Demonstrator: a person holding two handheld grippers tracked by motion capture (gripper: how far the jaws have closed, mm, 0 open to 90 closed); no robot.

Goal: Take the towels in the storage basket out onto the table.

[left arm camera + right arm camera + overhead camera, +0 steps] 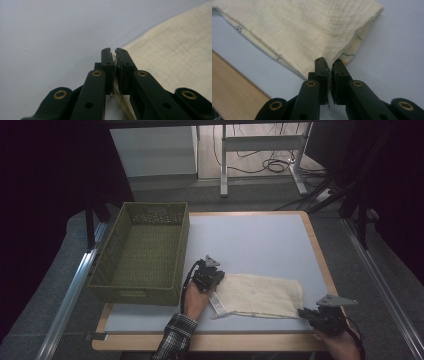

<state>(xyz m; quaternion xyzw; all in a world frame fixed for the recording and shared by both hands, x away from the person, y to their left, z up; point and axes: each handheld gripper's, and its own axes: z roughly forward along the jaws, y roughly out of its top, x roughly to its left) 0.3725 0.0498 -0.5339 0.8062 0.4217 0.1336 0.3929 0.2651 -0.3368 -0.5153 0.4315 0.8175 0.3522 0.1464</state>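
Your left gripper (214, 279) sits at the cloth's (260, 295) left end, and your right gripper (306, 313) at its near right corner, so you hold the cream, gauzy cloth at two opposite points, which looks like the grip for lifting or folding it without letting it bunch. It lies folded flat on the pale blue table mat (250, 240), toward the near edge, with a white label (216, 304) sticking out at its left end. The green woven basket (145, 292) stands just to the left, close beside your left hand (192, 302), and it is probably where the cloth is headed. In the left gripper view your left gripper (114, 53) has its jaws pressed together on a thin edge of cloth (175, 55). In the right gripper view your right gripper (330, 64) is likewise clamped on the corner of the cloth (307, 30), though how many layers it has caught is hard to tell.
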